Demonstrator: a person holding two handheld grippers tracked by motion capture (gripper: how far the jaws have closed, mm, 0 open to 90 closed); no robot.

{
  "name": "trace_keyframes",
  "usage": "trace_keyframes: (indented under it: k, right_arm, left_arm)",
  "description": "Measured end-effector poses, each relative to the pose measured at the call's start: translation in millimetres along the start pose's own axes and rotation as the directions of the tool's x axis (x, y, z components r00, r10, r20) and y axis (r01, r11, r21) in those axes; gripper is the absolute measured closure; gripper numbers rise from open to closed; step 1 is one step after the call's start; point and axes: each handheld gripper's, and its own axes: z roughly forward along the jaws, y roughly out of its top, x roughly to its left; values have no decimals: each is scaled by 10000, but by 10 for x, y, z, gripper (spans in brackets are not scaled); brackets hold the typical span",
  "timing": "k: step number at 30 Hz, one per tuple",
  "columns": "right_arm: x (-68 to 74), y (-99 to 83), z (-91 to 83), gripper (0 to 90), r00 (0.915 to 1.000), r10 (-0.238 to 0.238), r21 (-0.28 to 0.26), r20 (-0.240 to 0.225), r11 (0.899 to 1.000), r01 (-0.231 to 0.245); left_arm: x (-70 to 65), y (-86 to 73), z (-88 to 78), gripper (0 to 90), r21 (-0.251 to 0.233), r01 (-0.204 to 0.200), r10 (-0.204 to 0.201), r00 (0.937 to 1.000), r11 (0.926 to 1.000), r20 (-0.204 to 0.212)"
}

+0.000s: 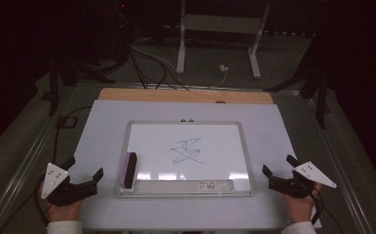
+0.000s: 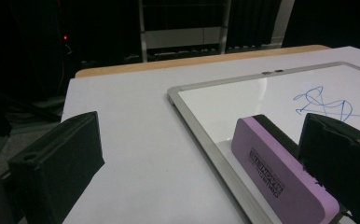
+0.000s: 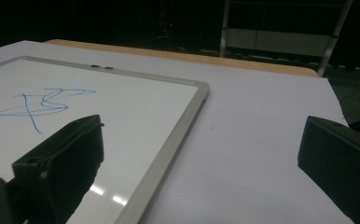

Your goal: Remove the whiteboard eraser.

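A whiteboard with a silver frame lies flat in the middle of the table, with a blue scribble drawn near its centre. A purple eraser with a black felt side rests on the board's left edge; in the left gripper view the eraser lies just ahead of the right jaw. My left gripper sits open on the table left of the board, nothing between its jaws. My right gripper sits open to the right of the board, likewise empty. The scribble also shows in the right gripper view.
The board lies on a white sheet over a wooden tabletop. Cables and a white metal stand lie on the dark floor beyond the far edge. The table edges drop off left and right.
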Motion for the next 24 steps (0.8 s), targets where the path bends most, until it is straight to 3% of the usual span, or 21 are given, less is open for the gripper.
trace_keyframes:
  k: [6,15,24]
  right_arm:
    - [6,-1,-10,9,9999,93,-11,-45,10000,-93]
    - [57,4,-72,9,10000,16,-74,-72,10000,-16]
    - [47,-3,-83,9,9999,136,-97,-47,9999,-137]
  left_arm:
    - [4,-7,21,10,209,141,-144,9998,9997,138]
    - [-1,93,-14,11,96,551,-555,9972,9984,502]
    - [-109,207,67,10,328,384,-415,9941,9987,1000]
